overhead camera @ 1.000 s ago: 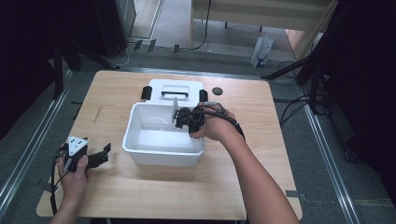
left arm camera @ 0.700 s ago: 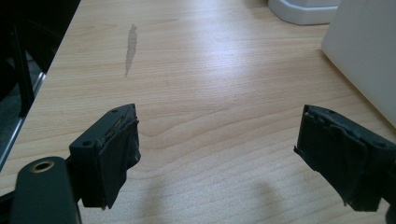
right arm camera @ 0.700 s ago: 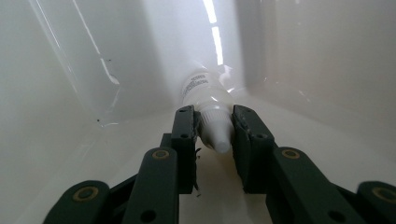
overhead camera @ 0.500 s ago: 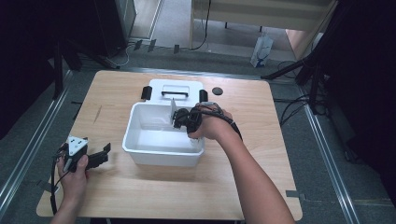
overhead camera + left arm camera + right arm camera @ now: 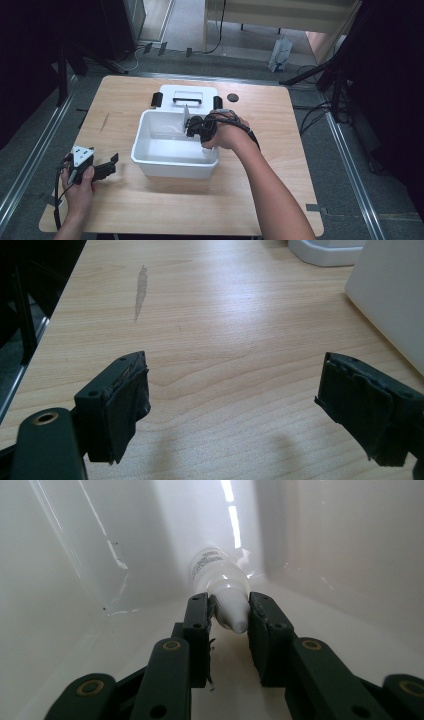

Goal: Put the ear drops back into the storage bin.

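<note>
In the high view the right tool (image 5: 194,128) and hand hide the small white plastic dropper bottle (image 5: 220,582) inside the white rectangular plastic tub (image 5: 150,162) at the wooden worktop's (image 5: 260,200) middle. Its jaws clamp the bottle's cap end; the long axis runs away from the tool, base toward the tub's corner. The left tool (image 5: 235,400) gapes empty near the worktop's front-left corner.

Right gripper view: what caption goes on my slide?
Right gripper clamps a small white bottle by its cap inside the white bin.
</note>
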